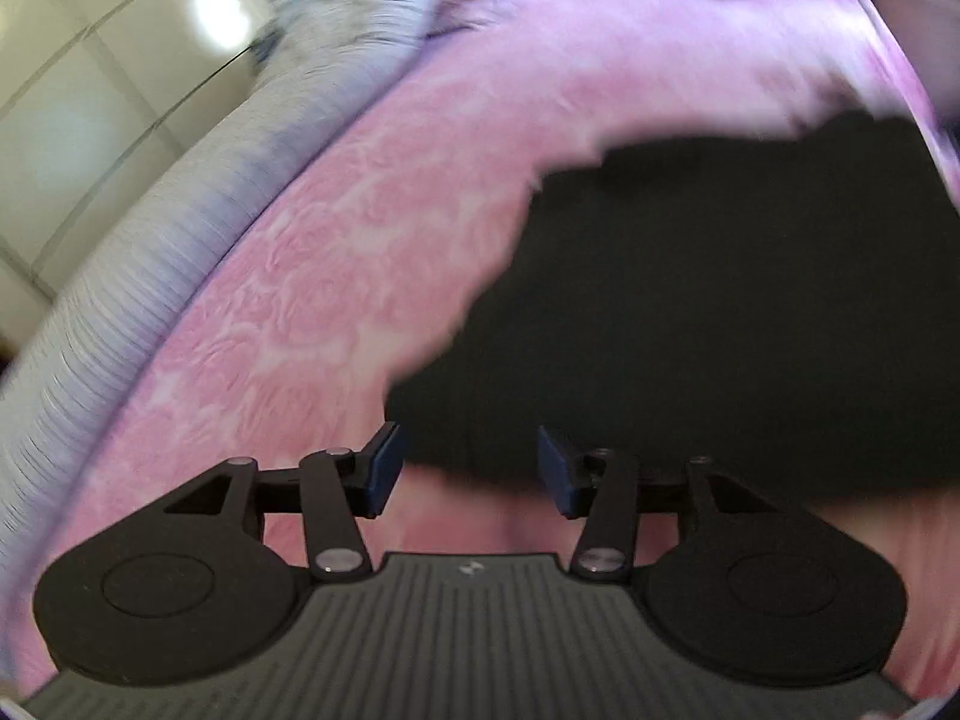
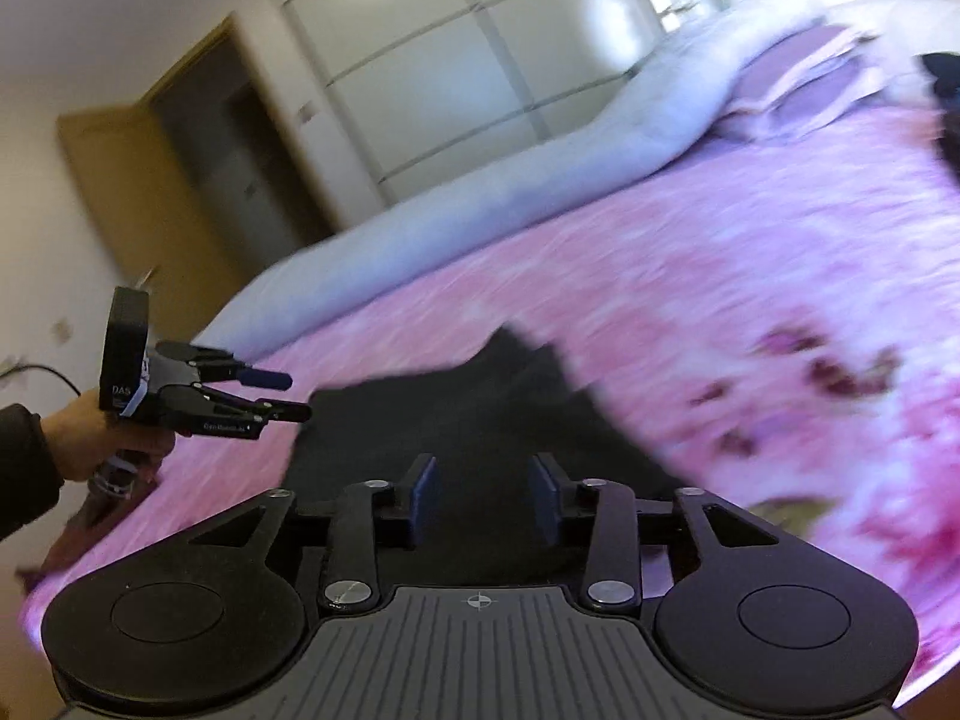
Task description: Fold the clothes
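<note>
A black garment (image 1: 720, 300) lies flat on the pink floral bed cover (image 1: 300, 300). In the left wrist view my left gripper (image 1: 469, 471) hovers at the garment's near left edge, open, with nothing between its blue pads. The right wrist view shows the same black garment (image 2: 480, 408) directly under my right gripper (image 2: 483, 498), which is open and holds nothing. My left gripper (image 2: 287, 396) also appears there, at the garment's left corner, carried by a person's hand (image 2: 102, 432) in a dark sleeve. Both views are blurred by motion.
A rolled white duvet (image 2: 480, 180) runs along the far side of the pink bed cover (image 2: 720, 270), with pillows (image 2: 798, 78) at the head. More dark clothes (image 2: 945, 96) lie at the far right. A white wardrobe (image 2: 450, 60) and a wooden door (image 2: 150, 180) stand behind.
</note>
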Demonstrator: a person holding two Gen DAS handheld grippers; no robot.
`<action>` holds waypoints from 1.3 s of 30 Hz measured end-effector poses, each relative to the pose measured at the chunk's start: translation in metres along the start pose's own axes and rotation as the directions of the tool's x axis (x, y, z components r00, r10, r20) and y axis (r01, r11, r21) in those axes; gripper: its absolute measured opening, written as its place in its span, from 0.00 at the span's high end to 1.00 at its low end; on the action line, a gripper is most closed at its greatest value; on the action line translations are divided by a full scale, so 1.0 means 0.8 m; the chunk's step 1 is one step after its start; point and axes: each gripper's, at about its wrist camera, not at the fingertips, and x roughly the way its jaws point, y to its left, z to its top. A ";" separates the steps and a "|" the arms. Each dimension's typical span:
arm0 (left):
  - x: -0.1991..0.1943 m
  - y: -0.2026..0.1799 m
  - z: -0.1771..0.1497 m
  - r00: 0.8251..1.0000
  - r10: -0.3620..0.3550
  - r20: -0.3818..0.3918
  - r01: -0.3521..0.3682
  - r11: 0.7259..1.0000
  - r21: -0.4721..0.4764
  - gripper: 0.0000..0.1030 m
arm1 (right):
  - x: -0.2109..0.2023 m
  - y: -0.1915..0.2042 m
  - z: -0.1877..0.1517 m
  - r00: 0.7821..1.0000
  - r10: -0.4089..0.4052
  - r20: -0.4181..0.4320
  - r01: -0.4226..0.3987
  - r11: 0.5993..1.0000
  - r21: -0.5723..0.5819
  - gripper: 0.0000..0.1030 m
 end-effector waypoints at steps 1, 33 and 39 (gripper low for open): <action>-0.002 -0.019 -0.012 0.999 0.046 -0.005 -0.045 0.992 0.120 0.54 | 0.008 0.017 -0.004 0.999 0.021 -0.031 -0.022 0.999 -0.039 0.45; -0.036 -0.158 -0.022 0.986 -0.005 0.165 -0.085 0.842 0.533 0.87 | 0.047 0.122 -0.144 0.924 -0.366 -0.114 0.033 0.373 -0.927 0.51; -0.050 -0.137 0.011 0.992 -0.020 0.127 -0.050 0.854 0.519 0.87 | 0.078 0.119 -0.181 0.919 -0.392 -0.036 0.098 0.316 -0.944 0.28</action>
